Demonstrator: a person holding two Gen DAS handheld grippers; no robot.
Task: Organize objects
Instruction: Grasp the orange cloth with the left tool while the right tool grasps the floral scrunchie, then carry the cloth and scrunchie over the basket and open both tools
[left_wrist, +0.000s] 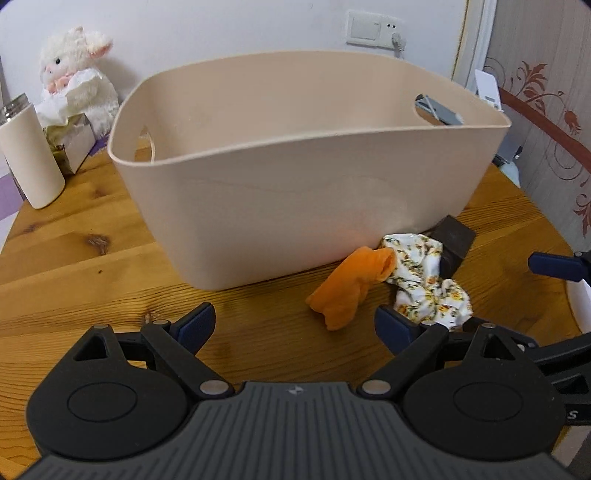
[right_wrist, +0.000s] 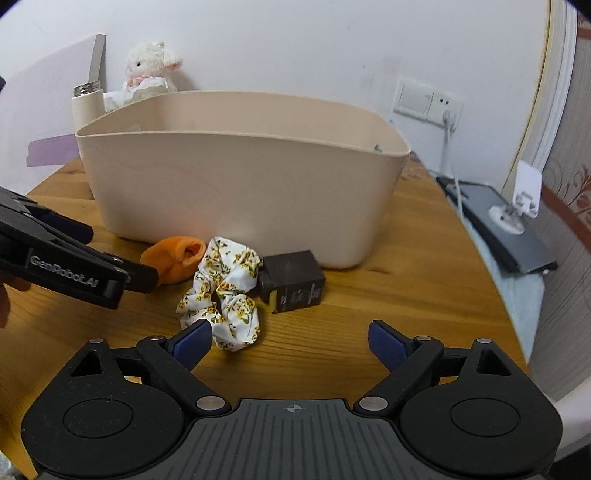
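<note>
A beige plastic basket (left_wrist: 295, 192) stands on the round wooden table (left_wrist: 92, 266); it also shows in the right wrist view (right_wrist: 236, 199). In front of it lie an orange sock (left_wrist: 345, 290), a floral scrunchie (left_wrist: 424, 284) and a dark small box (left_wrist: 454, 243). In the right wrist view the sock (right_wrist: 173, 258), scrunchie (right_wrist: 225, 291) and box (right_wrist: 293, 282) lie side by side. My left gripper (left_wrist: 295, 325) is open and empty, just short of the sock. My right gripper (right_wrist: 290, 341) is open and empty, near the scrunchie.
A cream bottle (left_wrist: 29, 158), a tissue box (left_wrist: 70, 144) and a white plush lamb (left_wrist: 77, 74) stand at the back left. A dark flat device (right_wrist: 502, 229) and a white stand (right_wrist: 517, 199) lie off the table's right edge. The left gripper's body (right_wrist: 66, 258) shows at the right view's left.
</note>
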